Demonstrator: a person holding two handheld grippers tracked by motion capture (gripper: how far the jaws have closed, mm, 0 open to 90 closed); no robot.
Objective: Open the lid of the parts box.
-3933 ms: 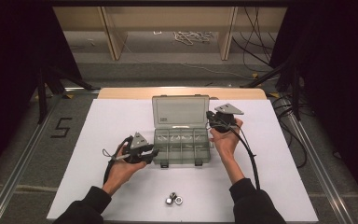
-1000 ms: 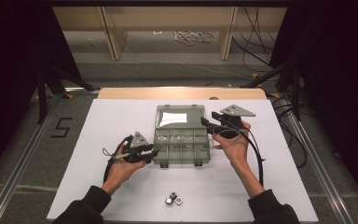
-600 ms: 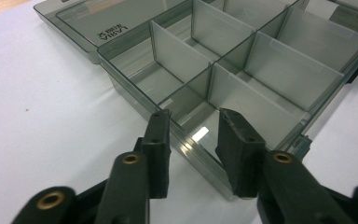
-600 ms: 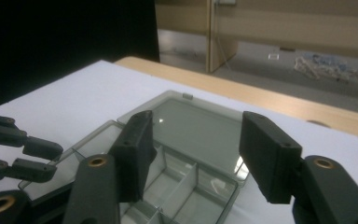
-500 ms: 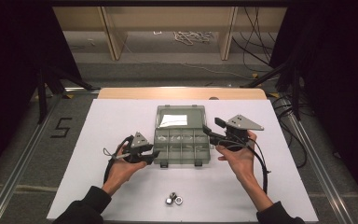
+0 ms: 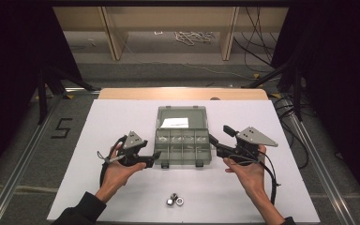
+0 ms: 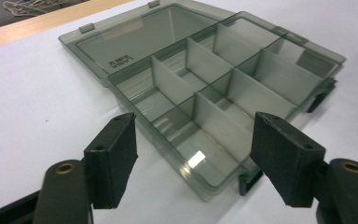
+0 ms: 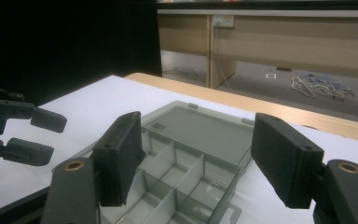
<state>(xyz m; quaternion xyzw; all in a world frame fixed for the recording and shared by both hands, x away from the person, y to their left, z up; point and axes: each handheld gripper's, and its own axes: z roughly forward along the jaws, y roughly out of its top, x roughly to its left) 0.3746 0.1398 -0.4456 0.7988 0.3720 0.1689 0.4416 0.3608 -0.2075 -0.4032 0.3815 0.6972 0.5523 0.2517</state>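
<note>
The room around you is dark, with a grey floor, wooden furniture legs and loose cables beyond the far edge of the bench. The bench itself is a white table top (image 6: 122,122) with a light wooden strip along its far edge.

In the middle of the bench, a little toward the far edge, lies the smoky grey transparent plastic compartment box (image 6: 183,146). Its lid (image 6: 181,117) is open and lies flat behind it, toward the far edge, with a white paper label on it. The tray is divided by thin walls into two rows of compartments, and two dark latches sit on its near side.

Your left gripper (image 6: 151,158) is just beside the near left corner of the box. In the left gripper view its black jaws are spread wide, with that corner of the box (image 7: 214,126) between and beyond them; they hold nothing.

Your right gripper (image 6: 219,139) is just beside the right side of the box, a little raised. In the right gripper view its jaws also stand wide apart and hold nothing, and the box (image 8: 186,158) lies below them.

Near the front edge of the bench, between your forearms, two small shiny metal nuts (image 6: 175,200) lie touching each other, well apart from the box.
</note>
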